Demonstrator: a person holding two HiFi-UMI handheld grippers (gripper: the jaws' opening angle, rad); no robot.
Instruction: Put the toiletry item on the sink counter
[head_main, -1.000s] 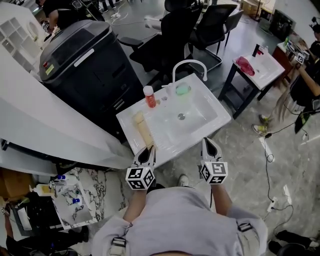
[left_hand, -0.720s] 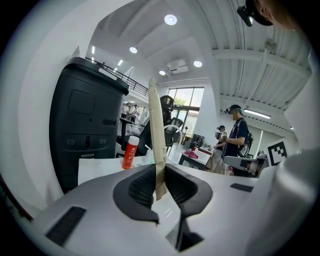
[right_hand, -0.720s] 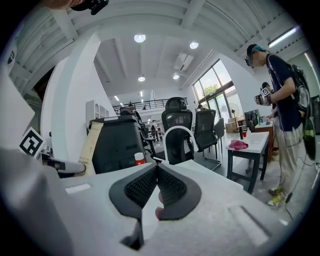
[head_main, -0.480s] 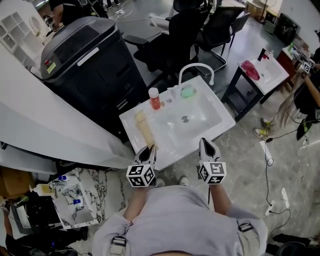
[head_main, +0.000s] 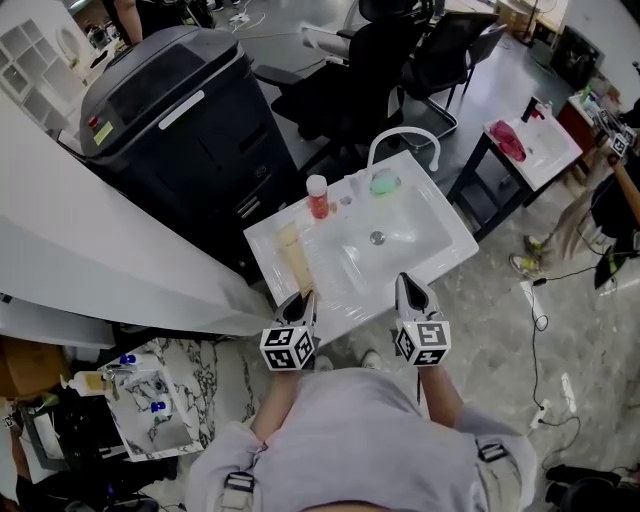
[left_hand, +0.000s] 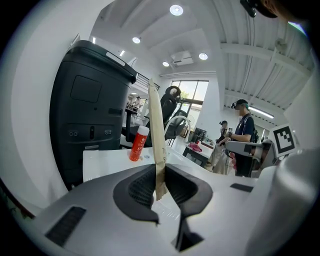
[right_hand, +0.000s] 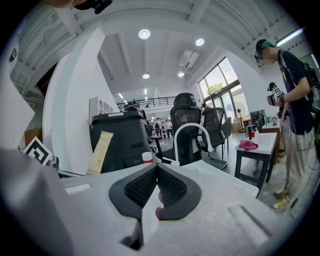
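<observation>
The left gripper (left_hand: 159, 175) is pinching the lower end of a flat, beige cardboard toothbrush packet (left_hand: 156, 130) above the glossy white sink counter (head_main: 268, 250), at nine o'clock of the basin. Lowering it flat before releasing looks wisest. The right gripper (right_hand: 156, 172) is sitting closed, holding nothing.

Bright ceiling lights (left_hand: 176, 9) — fisheye edges w/ vignette

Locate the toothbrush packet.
The packet is clamped in the left gripper, over the sink counter's left side, short of the red bottle, in the head view.
</observation>
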